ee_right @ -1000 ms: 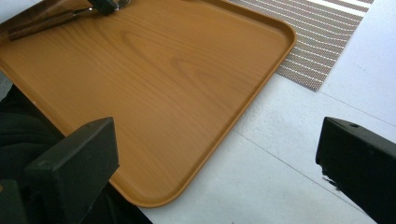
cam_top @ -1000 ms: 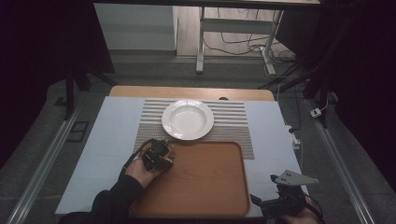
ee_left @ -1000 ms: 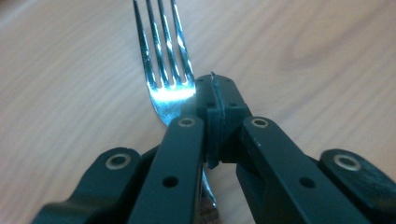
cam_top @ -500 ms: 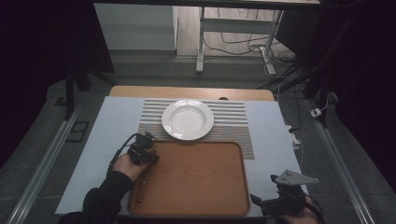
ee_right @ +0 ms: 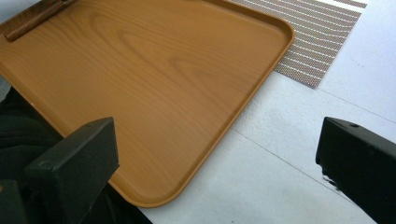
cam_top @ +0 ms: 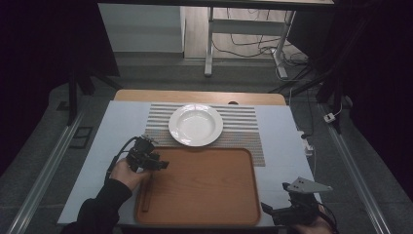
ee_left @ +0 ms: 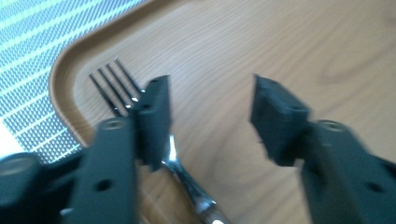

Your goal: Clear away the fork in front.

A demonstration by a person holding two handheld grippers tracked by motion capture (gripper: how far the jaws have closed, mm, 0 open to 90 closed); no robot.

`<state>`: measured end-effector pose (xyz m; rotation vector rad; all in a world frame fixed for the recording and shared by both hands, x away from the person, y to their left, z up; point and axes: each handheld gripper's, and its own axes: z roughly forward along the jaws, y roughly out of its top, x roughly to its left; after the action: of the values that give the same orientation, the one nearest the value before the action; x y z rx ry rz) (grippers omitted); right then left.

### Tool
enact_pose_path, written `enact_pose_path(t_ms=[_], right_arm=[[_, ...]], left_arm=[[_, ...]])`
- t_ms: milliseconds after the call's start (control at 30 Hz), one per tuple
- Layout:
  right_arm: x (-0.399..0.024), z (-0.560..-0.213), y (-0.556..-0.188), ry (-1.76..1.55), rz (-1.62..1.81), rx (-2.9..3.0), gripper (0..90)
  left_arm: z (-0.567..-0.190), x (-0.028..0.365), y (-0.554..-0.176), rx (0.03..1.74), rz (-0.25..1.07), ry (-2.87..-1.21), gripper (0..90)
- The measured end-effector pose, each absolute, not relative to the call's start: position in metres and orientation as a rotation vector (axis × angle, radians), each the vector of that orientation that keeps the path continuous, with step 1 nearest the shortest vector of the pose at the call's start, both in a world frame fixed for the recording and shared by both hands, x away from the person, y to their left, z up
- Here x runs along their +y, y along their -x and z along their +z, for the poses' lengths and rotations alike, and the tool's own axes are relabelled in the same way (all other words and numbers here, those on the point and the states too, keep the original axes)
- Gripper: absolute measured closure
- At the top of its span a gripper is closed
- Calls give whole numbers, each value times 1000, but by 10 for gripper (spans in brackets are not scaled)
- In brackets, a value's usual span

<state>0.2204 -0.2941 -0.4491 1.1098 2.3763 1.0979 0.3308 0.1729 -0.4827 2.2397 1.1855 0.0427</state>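
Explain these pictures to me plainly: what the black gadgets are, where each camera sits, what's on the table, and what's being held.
A person works at a table with hand-held tongs, one per hand. The high view looks down from above: the left tongs sit over the wooden tray, the right tongs at the near right corner. Behind the tray are a striped mat and a white plate. The other two pictures come from cameras riding on the tongs. The left one shows its jaws, which have just been opening, apart above a fork lying on the tray, not gripping it. The right tongs are open and empty.
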Motion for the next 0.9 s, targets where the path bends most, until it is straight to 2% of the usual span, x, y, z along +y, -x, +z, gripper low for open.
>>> enact_pose_path(t_ms=[200,400,600,900], right_arm=[[-294,-449,-220,-1112,1096,2377,0],[-294,-449,-221,-1114,1094,2377,0],[-294,-449,-221,-1122,1094,2373,0],[-293,-449,-220,-1128,1081,2367,0]], left_arm=[[-467,181,-310,1111,96,-2174,215],[-459,196,-287,1092,109,-2135,147],[-456,219,-257,1082,125,-2051,36],[-466,262,-209,1108,169,-1935,0]])
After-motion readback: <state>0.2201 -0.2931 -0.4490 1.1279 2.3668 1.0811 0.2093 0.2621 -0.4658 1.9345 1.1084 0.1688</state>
